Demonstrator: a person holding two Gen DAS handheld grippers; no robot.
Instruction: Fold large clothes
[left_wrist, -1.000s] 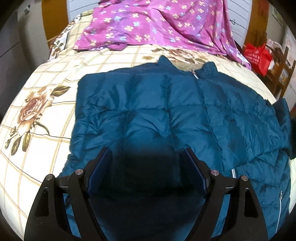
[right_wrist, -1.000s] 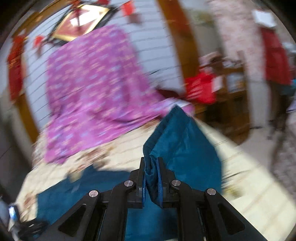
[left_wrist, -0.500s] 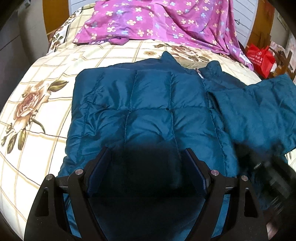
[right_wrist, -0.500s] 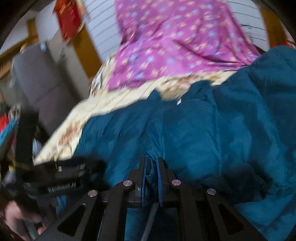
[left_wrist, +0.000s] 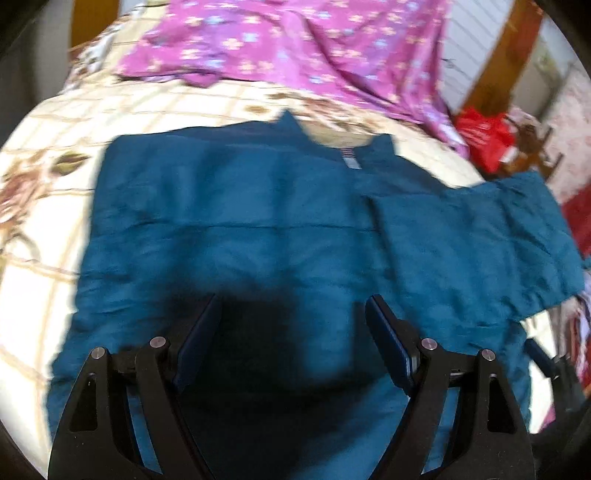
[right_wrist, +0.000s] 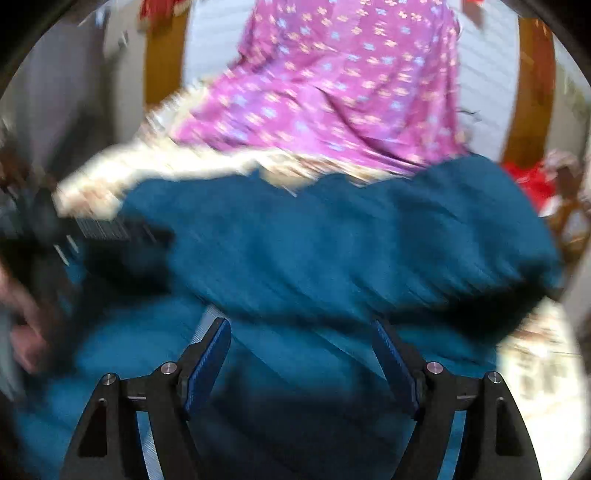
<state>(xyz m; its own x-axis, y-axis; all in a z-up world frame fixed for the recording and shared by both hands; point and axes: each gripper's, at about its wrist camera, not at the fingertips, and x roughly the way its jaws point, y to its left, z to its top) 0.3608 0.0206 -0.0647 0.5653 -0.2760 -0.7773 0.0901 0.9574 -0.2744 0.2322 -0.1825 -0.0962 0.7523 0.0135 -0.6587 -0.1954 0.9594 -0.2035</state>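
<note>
Each hand-held gripper (left_wrist: 291, 328) has black triangular-cutout arms, silver screws, blue-padded fingers (right_wrist: 208, 360).

Both views were motion-blurred, the right wrist's worse, with smeared streaks across the teal jacket (right_wrist: 332, 251). Strong light overexposed the bedsheet (left_wrist: 44, 206) to glaring white. The left tongs (left_wrist: 291, 332) threw a dark shadow on the cloth. Fisheye edges curved into black.

A blue jacket (left_wrist: 236, 229) covers most of the bed (left_wrist: 48, 280), leaving bare bedspread along its left side. A purple sheet (left_wrist: 295, 48) blocks the far end; a red bag (left_wrist: 484, 133) and wooden furniture (left_wrist: 532, 147) crowd the right edge.
</note>
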